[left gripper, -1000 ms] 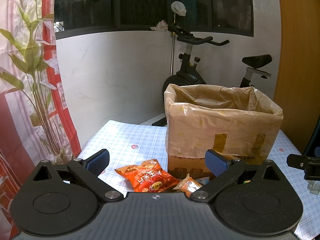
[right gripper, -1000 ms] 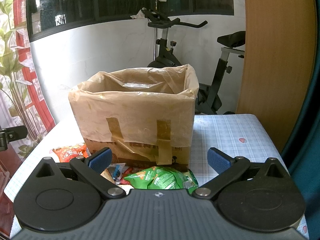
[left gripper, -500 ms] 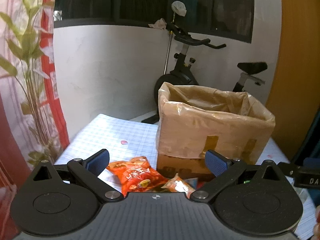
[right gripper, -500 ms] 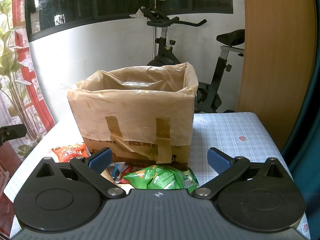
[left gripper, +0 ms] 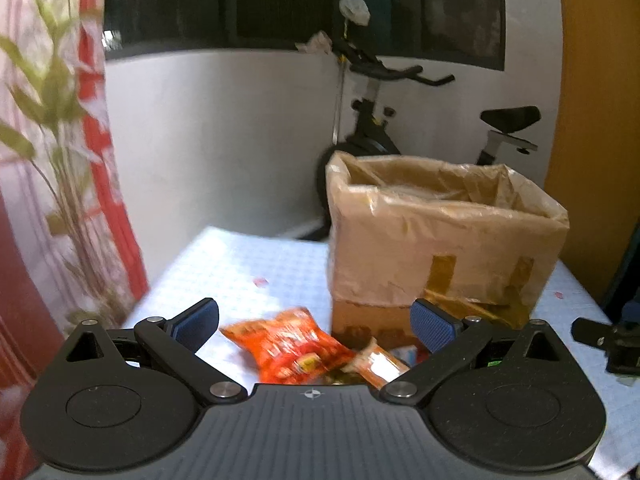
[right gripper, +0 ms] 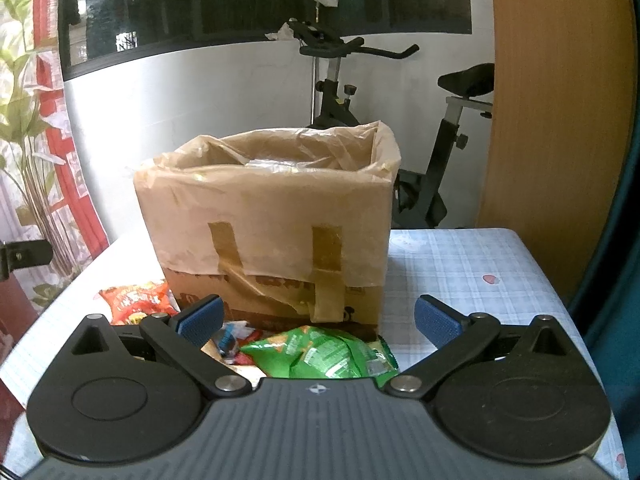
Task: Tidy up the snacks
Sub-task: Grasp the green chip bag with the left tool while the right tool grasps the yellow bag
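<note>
Approaching with both tools spread wide and empty, I line my left gripper [left gripper: 314, 322] on the red packet [left gripper: 288, 346] at lower centre, my right gripper [right gripper: 318, 322] on the green packet [right gripper: 320, 354], each needing closure, then transfer into the lined box [right gripper: 268, 216].
</note>
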